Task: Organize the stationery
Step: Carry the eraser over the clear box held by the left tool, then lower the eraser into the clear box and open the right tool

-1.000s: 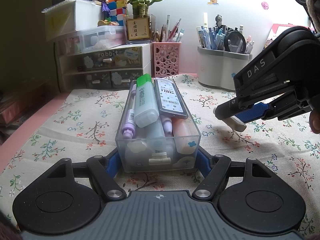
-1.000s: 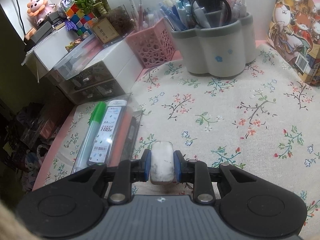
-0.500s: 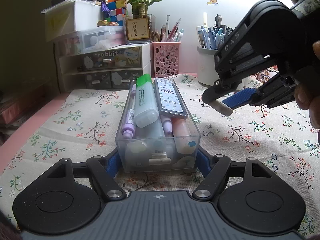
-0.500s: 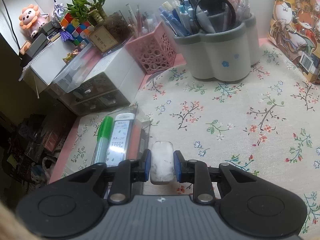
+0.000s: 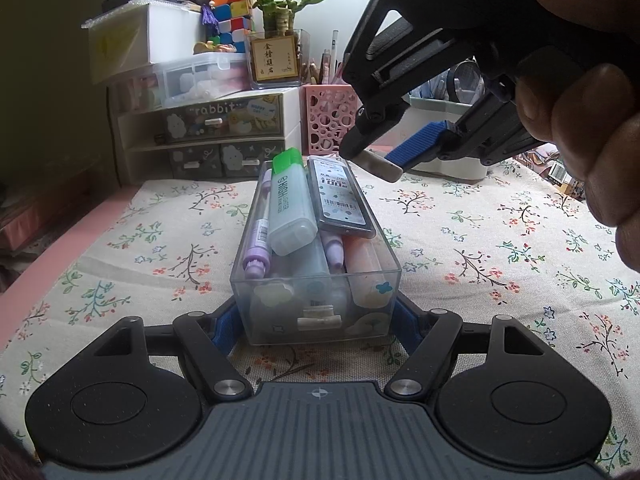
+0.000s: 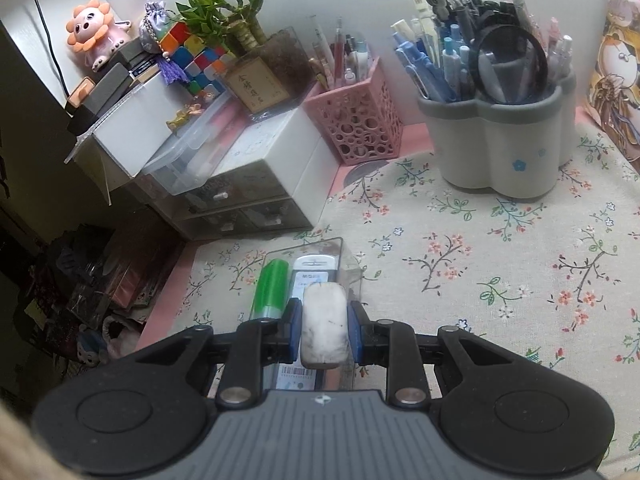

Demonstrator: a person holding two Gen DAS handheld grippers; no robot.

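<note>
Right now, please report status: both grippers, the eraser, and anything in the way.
Left gripper shut on clear stationery box. Right gripper shut on white eraser, above the box. Box nearly full: green highlighter and lead refill case on top.

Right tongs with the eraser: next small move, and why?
Probably lower a little and release. The right tongs grip the smudged white eraser above the far end of the clear plastic stationery box, which the left tongs clamp; the box is already heaped.
</note>
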